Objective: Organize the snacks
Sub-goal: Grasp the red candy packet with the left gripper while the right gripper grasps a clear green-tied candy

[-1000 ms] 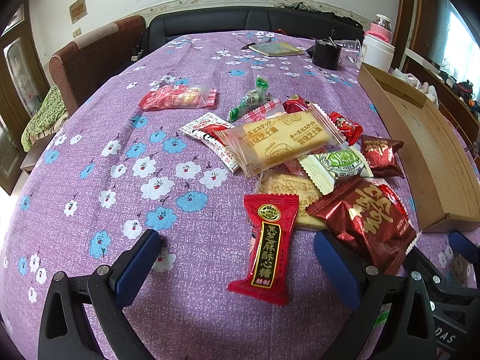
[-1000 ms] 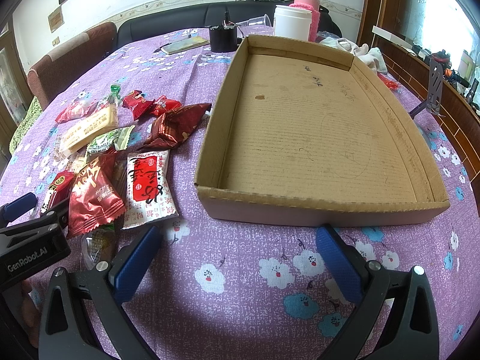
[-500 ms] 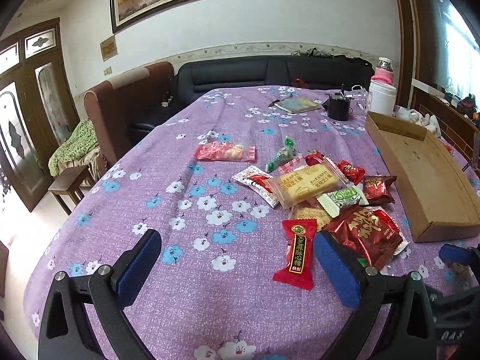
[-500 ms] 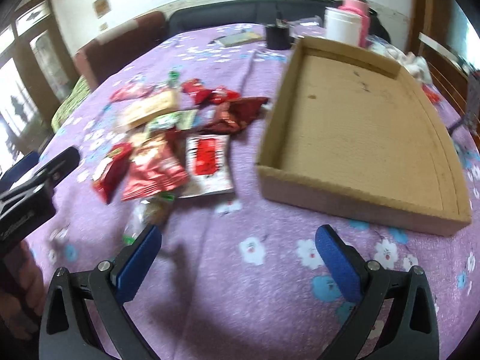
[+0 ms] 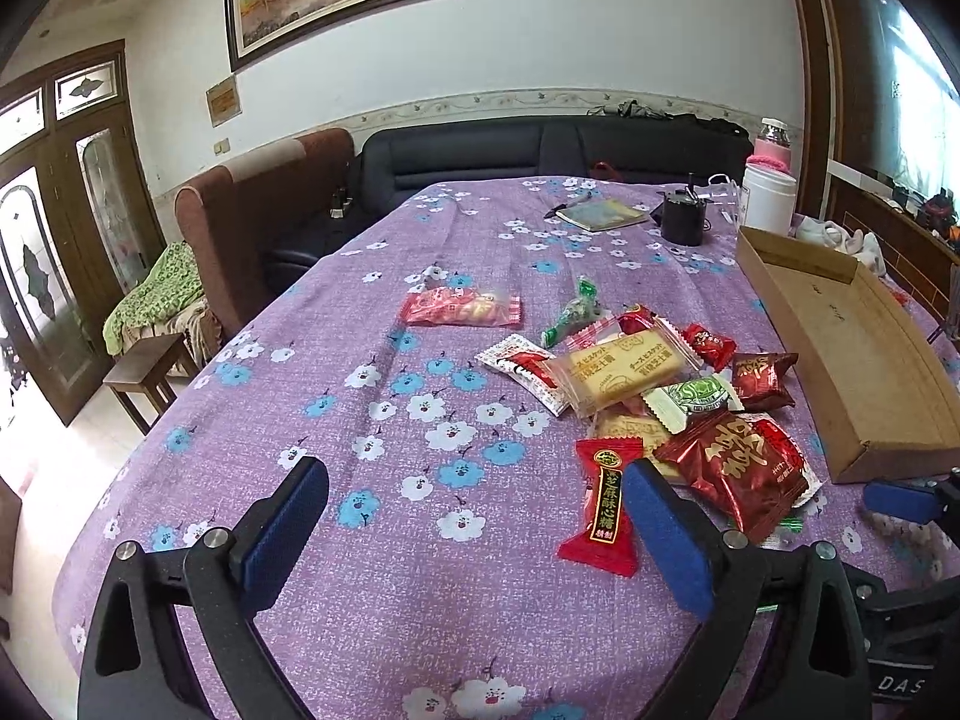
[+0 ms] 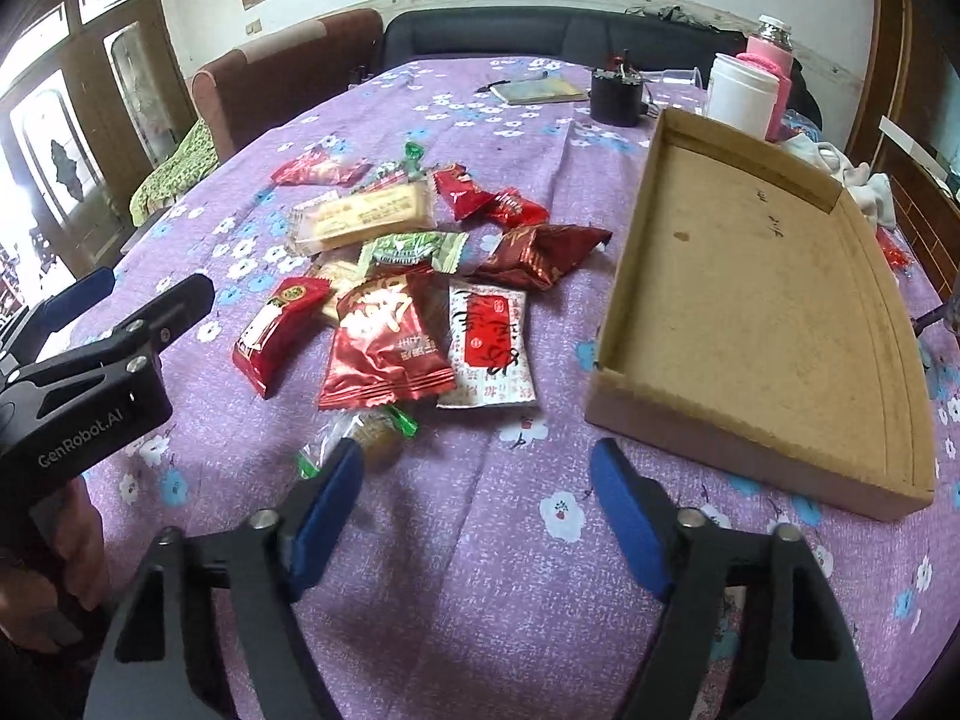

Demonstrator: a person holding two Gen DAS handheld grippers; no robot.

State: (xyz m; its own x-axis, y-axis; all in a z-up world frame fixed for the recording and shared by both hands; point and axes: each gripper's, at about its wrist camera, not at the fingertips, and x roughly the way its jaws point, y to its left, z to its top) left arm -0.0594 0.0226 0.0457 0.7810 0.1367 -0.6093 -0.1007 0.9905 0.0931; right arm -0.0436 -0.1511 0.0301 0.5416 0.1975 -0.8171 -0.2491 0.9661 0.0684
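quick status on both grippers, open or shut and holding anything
Left gripper: open, holding nothing, above the purple tablecloth.
Right gripper: jaws closing, nothing between them, so open for now; the snacks lie ahead of it.

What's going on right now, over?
Left gripper open, empty. Right gripper closing, nothing between its fingers. Snacks in a loose pile on the tablecloth, cardboard tray beside them bare. Nothing in the way.

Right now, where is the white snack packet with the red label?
In the right wrist view, the white packet lies flat between the big red packet and the cardboard tray.
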